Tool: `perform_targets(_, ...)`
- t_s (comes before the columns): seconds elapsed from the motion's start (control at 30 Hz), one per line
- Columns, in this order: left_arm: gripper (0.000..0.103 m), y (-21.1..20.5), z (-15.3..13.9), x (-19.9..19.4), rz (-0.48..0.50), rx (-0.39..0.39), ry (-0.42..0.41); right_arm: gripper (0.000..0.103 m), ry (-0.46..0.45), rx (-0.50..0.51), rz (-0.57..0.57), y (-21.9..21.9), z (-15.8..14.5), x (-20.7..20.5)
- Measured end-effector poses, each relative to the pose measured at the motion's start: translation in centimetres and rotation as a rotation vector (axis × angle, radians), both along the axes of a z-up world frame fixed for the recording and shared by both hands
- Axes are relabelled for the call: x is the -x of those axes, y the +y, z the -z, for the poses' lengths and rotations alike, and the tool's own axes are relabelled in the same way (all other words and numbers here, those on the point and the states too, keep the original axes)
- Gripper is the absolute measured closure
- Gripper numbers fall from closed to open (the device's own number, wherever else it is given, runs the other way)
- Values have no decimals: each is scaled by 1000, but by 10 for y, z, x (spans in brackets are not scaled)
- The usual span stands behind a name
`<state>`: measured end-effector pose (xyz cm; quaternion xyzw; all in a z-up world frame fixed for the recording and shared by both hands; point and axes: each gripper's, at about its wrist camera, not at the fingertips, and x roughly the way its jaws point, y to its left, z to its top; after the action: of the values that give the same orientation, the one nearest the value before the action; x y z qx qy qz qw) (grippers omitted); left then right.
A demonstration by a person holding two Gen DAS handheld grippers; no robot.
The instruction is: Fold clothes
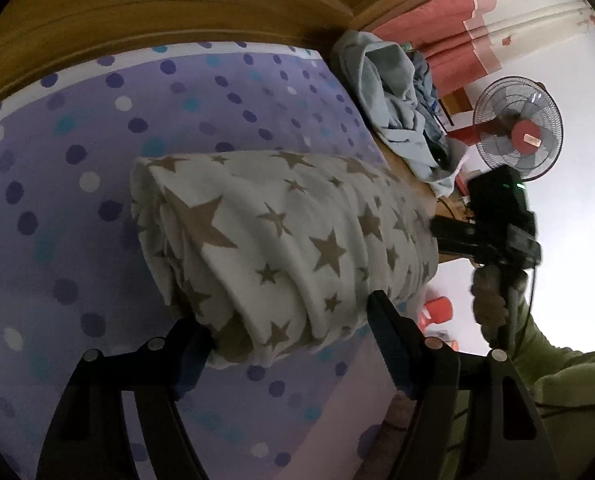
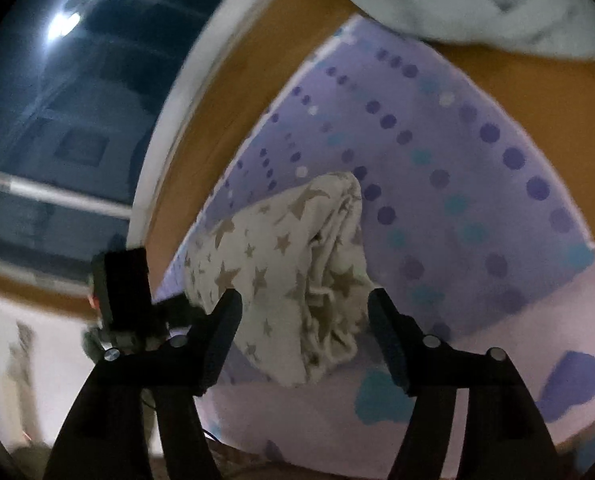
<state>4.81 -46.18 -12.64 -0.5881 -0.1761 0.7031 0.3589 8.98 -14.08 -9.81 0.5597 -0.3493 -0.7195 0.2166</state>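
White cloth with brown stars, the folded garment point(image 1: 281, 248), lies as a thick bundle on the purple dotted sheet point(image 1: 97, 160) of the bed. It sits near the edge of the sheet, where the wooden frame point(image 1: 137, 4) begins.

The left gripper point(image 1: 289, 340) has its jaws spread wide on either side of the near end of the bundle. The cloth is between them, but the pads do not seem to press it. The right gripper point(image 2: 303, 336) also stands open around the other end, where the loose layers and a hem show. I judge that neither gripper holds the garment now.

The main risk is at this open end. The layers there are not aligned, and if one gripper closes on only the top layer, lifting would pull the bundle apart and undo the fold. If the two ends are not moved together, the roll may twist or sag in the middle.

The right view is blurred, so I cannot tell exactly how deep the cloth sits between the fingers. A pile of pale blue clothes point(image 1: 397, 92) lies close by, and a wide move could catch it.
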Motion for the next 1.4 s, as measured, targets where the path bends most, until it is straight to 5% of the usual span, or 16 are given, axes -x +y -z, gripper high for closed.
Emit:
perform_targets(0.1,29,4,1,2,17,-10,10,38,-30,-13,-48,-22,12,14)
perform_targets(0.17,29,8,-3,-1,26,-2,41,56,36,-68,-104,-35,3,19)
perform_targets(0.4,30,-25,-52,-21,-85,12,215,67,400,-90,-291,-67,-55,30)
perform_targets(0.53,30,-40,-83,-49,-156,122,345,67,619,-195,-479,-100,-78,23)
perform_targets(0.6,30,-42,-75,-64,-156,173,341,67,660,-255,-594,-114,-68,16)
perform_targets(0.7,30,-36,-45,-80,-169,186,243,68,580,-300,-700,-119,-31,5)
perform_targets(0.8,30,-34,-16,-96,-198,217,177,67,515,-208,-654,-105,-14,3)
perform_targets(1.07,30,-56,-27,-105,-375,91,167,67,522,-198,-652,-95,-21,-12)
perform_targets(1.3,30,-51,-19,-91,-408,60,140,67,520,-249,-664,-97,-25,-18)
perform_targets(1.4,29,-48,-9,-73,-400,61,117,67,431,-247,-649,-105,-20,-4)
